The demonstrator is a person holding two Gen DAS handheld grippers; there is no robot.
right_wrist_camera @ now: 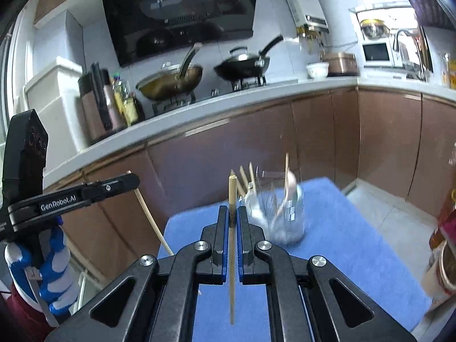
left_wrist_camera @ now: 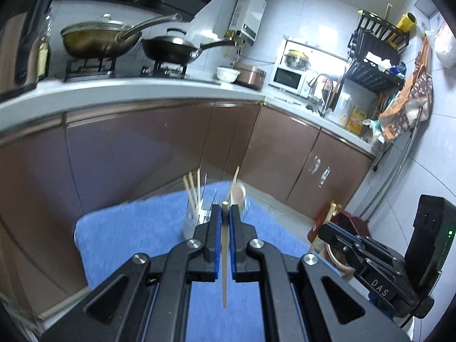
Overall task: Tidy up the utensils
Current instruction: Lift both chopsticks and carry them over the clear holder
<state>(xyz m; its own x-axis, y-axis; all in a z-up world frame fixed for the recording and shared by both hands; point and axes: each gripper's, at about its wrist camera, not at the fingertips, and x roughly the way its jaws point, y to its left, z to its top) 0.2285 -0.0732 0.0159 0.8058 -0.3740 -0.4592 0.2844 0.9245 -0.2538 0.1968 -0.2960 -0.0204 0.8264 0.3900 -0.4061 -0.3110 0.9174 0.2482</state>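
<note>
My left gripper (left_wrist_camera: 225, 209) is shut on a pale wooden chopstick (left_wrist_camera: 225, 256) that runs straight back between its blue pads. Just beyond it a glass jar (left_wrist_camera: 193, 222) stands on a blue towel (left_wrist_camera: 128, 233), holding several chopsticks and a pale spoon (left_wrist_camera: 238, 192). My right gripper (right_wrist_camera: 233, 211) is likewise shut on a chopstick (right_wrist_camera: 232, 270) whose end sticks up past the fingertips. The jar (right_wrist_camera: 282, 213) stands slightly right of it, a short way ahead. Each view shows the other gripper from the side: the right gripper (left_wrist_camera: 322, 229) and the left gripper (right_wrist_camera: 136, 181), the latter held by a gloved hand (right_wrist_camera: 54, 253).
Brown cabinet doors (left_wrist_camera: 159, 148) rise right behind the towel-covered surface. The counter (right_wrist_camera: 256, 91) above carries two pans on a stove, bottles and a rice cooker. Bottles and a bowl (right_wrist_camera: 447, 256) stand on the floor at the right.
</note>
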